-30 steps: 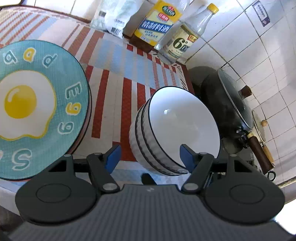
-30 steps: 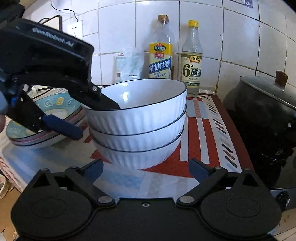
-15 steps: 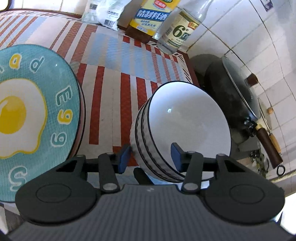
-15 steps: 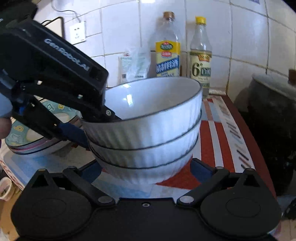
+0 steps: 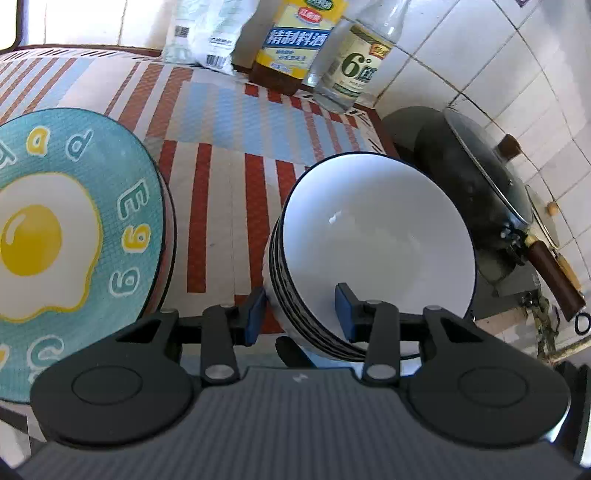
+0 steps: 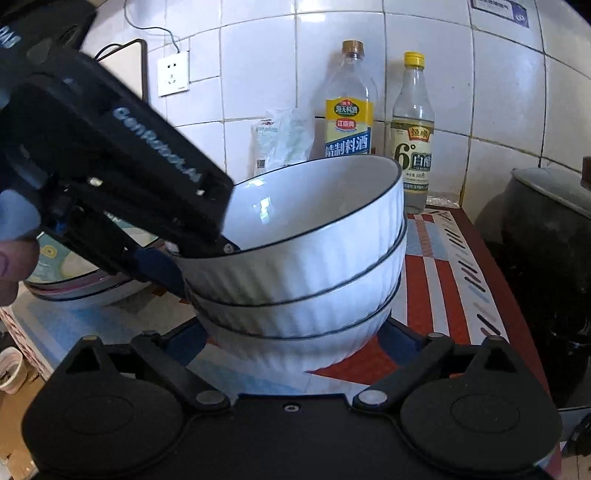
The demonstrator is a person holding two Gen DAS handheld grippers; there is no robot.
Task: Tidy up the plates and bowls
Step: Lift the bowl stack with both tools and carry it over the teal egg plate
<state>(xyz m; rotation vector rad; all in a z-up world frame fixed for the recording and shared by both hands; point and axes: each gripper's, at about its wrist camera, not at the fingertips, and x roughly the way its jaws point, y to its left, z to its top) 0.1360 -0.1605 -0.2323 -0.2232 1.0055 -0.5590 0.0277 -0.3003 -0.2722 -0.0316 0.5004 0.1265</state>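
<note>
Centre of the left wrist view, and there's the stack of white bowls (image 5: 376,251), ribbed on the outside with dark rims, sitting on the striped red, white and blue mat (image 5: 221,155). The left gripper (image 5: 301,315) is right on the near rim: one blue pad outside the wall at lower centre, the other inside the top bowl, jaws closing with the rim between them, and the outer pad looks to be touching the ribbed wall, though I can't tell if the pinch is firm. Over to the right wrist view: the same gripper comes in from the upper left as a big black body, its finger dipping into the top bowl (image 6: 303,236), which sits tilted, its left side lower than its right, on the two beneath. The right gripper (image 6: 295,339) sits low in the frame with its fingers spread wide either side of the bottom bowl, tips hidden behind it, so released as far as I can see. A hand (image 6: 14,258) shows at the far left edge. Left of the bowls, the teal fried-egg plate (image 5: 74,229) tops its own stack. Along the tiled wall at the top stand a yellow-labelled bottle (image 5: 295,44), a clear bottle (image 5: 354,66) and a white bag (image 5: 207,33). At right, a dark lidded wok (image 5: 476,184).
</note>
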